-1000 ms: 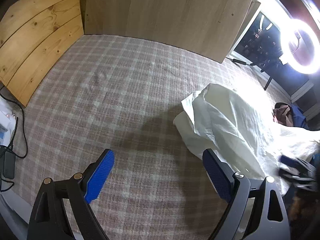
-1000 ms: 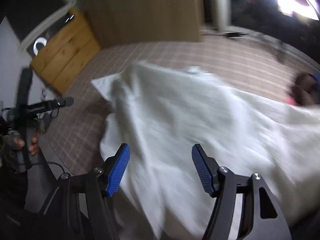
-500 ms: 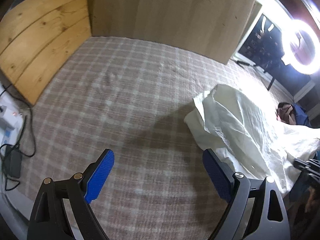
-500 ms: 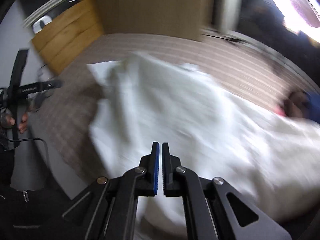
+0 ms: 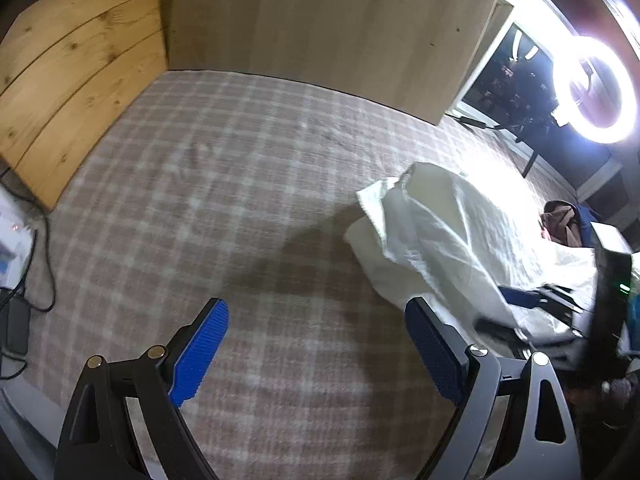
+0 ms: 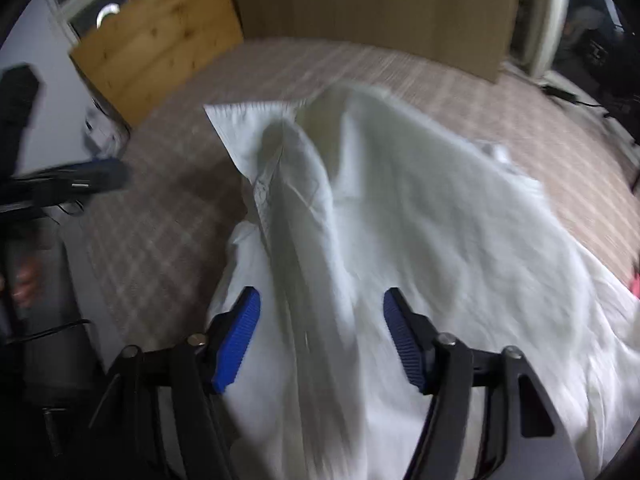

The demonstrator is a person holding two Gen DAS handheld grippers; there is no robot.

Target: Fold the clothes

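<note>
From my left wrist view, the left hand-held gripper (image 5: 316, 344) hangs over the bare plaid bed cover (image 5: 248, 200) with its blue pads spread wide and nothing between them, while the white garment (image 5: 444, 240) lies crumpled off to its right under the ring light (image 5: 596, 92). From my right wrist view, the right hand-held gripper (image 6: 322, 338) is angled down over that garment (image 6: 420, 240), its pads wide apart on either side of a raised fold, and I see nothing pinched; the frame is motion-blurred.
</note>
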